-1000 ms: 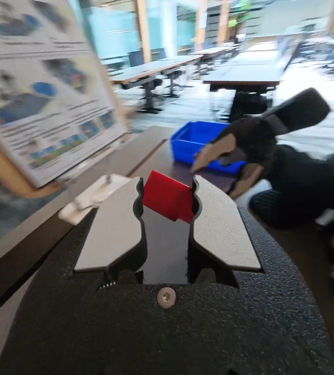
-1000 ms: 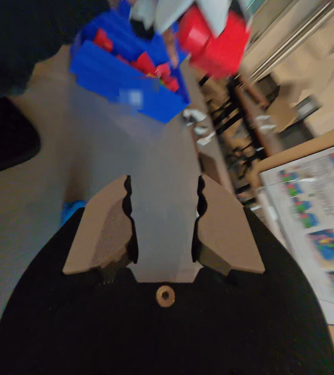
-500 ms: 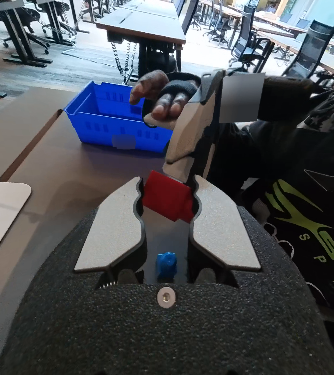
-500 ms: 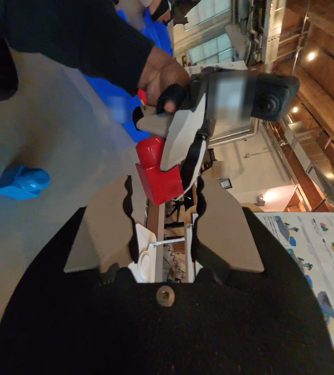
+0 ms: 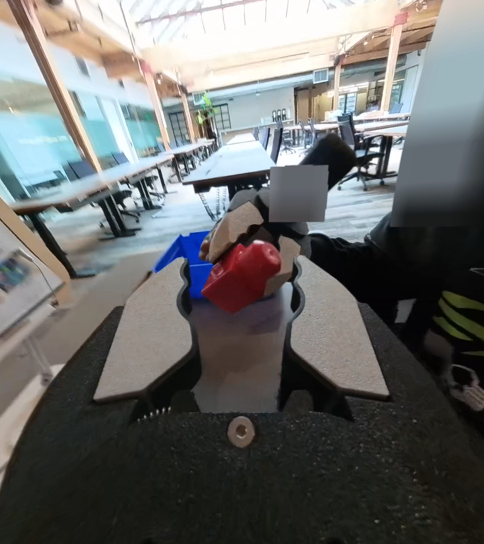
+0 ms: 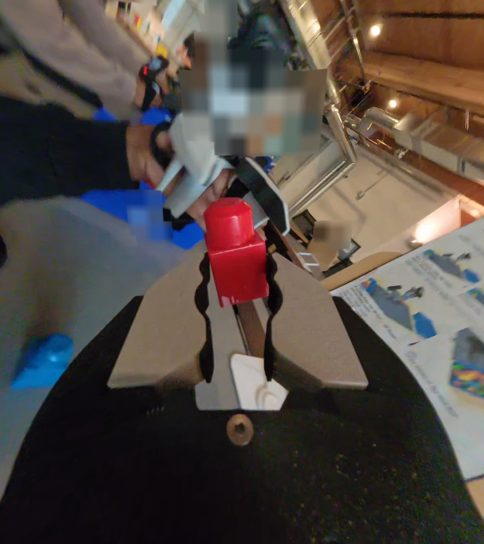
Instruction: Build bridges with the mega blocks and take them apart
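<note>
The right gripper [image 6: 238,275] grips the square body of a red single-stud mega block [image 6: 236,259] at its fingertips, stud pointing forward, away from the wrist. The left gripper [image 5: 239,290] stands wide and empty, its tips just short of that block, which in the left wrist view lies tilted, stud up and to the right. Next likely comes setting it down. A blue block [image 6: 42,360] lies on the table [image 6: 67,265] below, left of the right gripper. Farther off stands the blue bin [image 5: 189,250].
</note>
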